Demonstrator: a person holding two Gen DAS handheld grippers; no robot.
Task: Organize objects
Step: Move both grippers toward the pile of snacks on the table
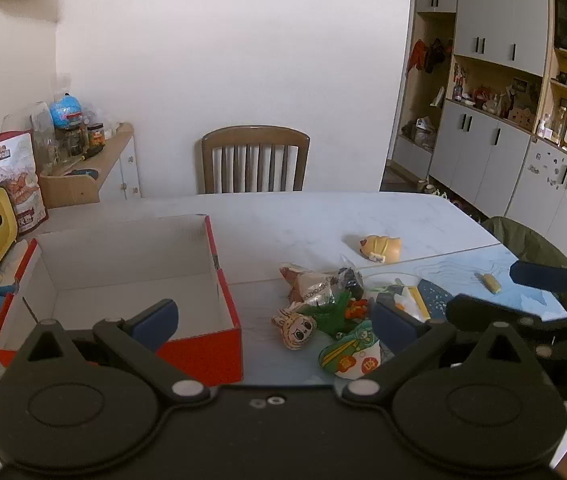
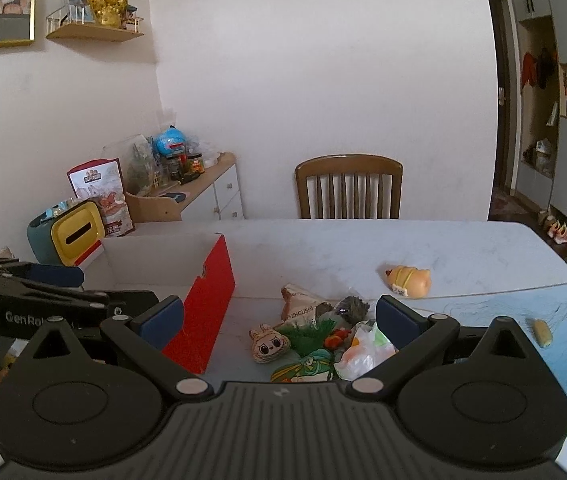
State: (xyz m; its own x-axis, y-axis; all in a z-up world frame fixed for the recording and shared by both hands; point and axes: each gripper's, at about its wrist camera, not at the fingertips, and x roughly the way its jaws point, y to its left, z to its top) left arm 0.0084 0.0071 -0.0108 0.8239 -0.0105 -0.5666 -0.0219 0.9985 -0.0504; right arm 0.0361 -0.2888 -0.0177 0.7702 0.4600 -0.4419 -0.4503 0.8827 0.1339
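Both grippers — left gripper (image 1: 275, 320), right gripper (image 2: 279, 320) — hang spread wide, holding nothing, over the toy pile (image 2: 307, 340) beside the red box (image 1: 227, 340).

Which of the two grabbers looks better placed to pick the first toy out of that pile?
Probably the right gripper: its open jaws frame the toy pile squarely. The left gripper, also open, sits nearer the red box, with the pile off-centre.
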